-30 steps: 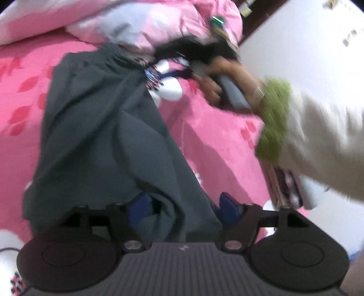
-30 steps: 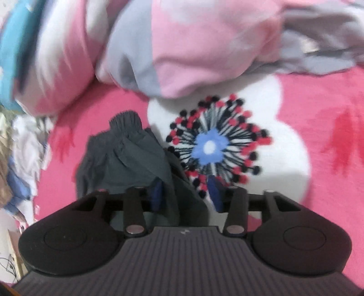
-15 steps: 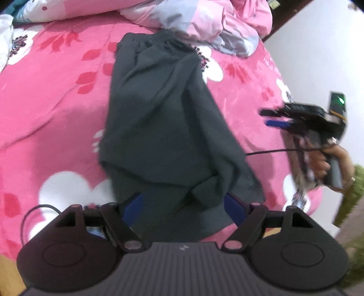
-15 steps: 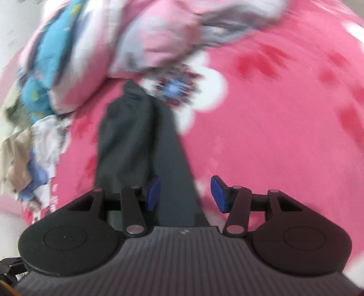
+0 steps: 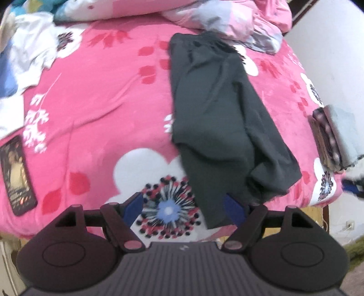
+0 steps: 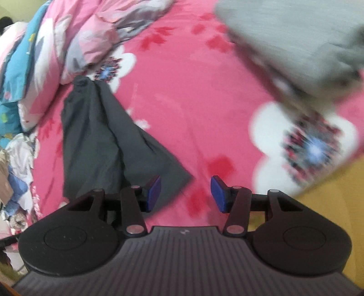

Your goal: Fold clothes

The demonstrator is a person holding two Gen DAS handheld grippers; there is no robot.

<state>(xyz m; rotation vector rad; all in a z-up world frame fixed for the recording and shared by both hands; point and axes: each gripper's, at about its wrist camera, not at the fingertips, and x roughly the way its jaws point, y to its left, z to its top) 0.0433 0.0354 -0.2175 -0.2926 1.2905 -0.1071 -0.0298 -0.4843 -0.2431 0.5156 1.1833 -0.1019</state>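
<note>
On the pink flowered fleece bed cover (image 5: 95, 95), the dark grey trousers (image 5: 218, 118) lie lengthwise right of centre, so with both tongs (image 5: 182, 206) (image 6: 185, 193) released and empty, we should pinch the hem corners evenly.

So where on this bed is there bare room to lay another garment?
Free: the pink blanket between the dark trousers and the phone, and the strip between the trousers and the folded stack. Crowded: the bedding heap at the head and the loose clothes far left.
</note>
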